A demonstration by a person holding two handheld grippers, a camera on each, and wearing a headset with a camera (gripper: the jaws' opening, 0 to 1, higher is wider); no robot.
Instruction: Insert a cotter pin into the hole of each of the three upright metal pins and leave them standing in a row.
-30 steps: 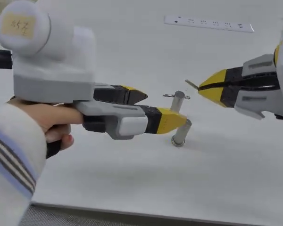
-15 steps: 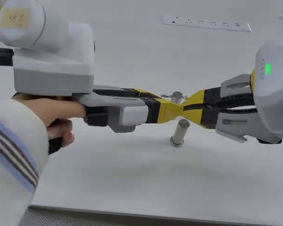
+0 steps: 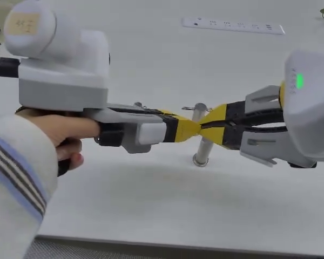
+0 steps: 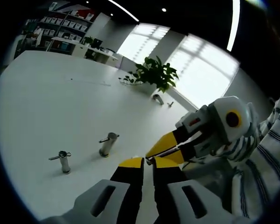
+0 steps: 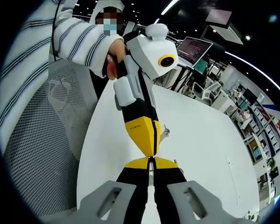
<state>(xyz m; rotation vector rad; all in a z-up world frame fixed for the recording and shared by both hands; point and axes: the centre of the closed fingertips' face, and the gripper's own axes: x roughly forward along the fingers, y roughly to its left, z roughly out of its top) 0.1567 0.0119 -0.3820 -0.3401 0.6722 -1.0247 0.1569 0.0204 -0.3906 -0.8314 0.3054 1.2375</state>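
Your left gripper [image 3: 194,129] and right gripper [image 3: 208,125] meet tip to tip over the middle of the white surface [image 3: 151,205]. They sit just above the front metal pin [image 3: 203,152], which stands upright. The rear metal pin [image 3: 199,109] stands close behind it with a cotter through it. You have open surface on every side: the near edge lies well toward you and the power strip [image 3: 232,25] is far back.

The left gripper view shows your right fingers clamped on a cotter pin [image 4: 158,155]. Its free end reaches your left fingers, which are drawn together; whether they grip it cannot be told. Off to the side in that view, well clear, stand two upright pins [image 4: 64,161], each crossed by a cotter.
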